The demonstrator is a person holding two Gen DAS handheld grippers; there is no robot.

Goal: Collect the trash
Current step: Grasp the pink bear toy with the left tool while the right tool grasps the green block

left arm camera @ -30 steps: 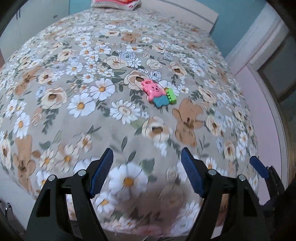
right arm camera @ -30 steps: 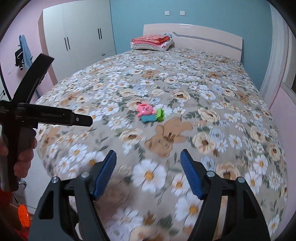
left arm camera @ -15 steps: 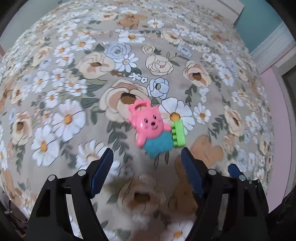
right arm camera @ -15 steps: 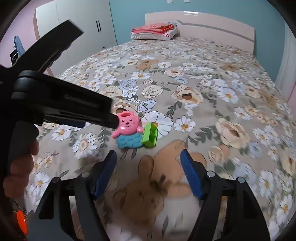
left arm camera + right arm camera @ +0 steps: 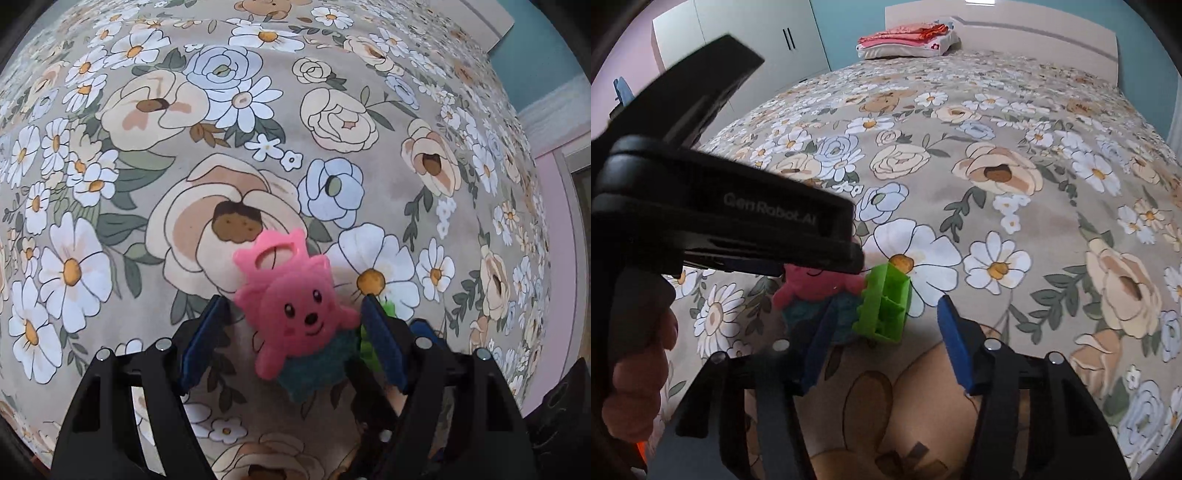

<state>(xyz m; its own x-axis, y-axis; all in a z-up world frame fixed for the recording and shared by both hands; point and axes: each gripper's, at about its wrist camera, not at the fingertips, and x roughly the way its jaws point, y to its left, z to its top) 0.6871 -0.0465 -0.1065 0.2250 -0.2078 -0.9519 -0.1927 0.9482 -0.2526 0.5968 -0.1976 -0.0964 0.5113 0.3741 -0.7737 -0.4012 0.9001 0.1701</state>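
A person's hand at the left grips the handle of the left gripper, whose black body carries the pale lettering "GenRobot.AI". Its blue-padded fingers stand spread on either side of a pink bear toy lying on the bed, out in the middle of the flowered cover and well away from the headboard. The pads do not press on the toy; there is a clear gap on the left side, while the right pad sits very near the bear's arm.

The toy is a flat, glossy plastic bear with a round face, two black eyes, a black nose, a small smile, and a cut-out loop on top of its head. Its lower half is teal-blue.

Just to its right, touching it, lies a bright green block, a ridged open piece with compartments showing inside.

The right gripper comes over that green block with its fingers closing; the block lies between them, nearer the left one, and neither pad touches it yet.

At the far end of the bed, against the headboard, sits a pile of folded red and pink cloth. White wardrobe doors stand to the left of it.
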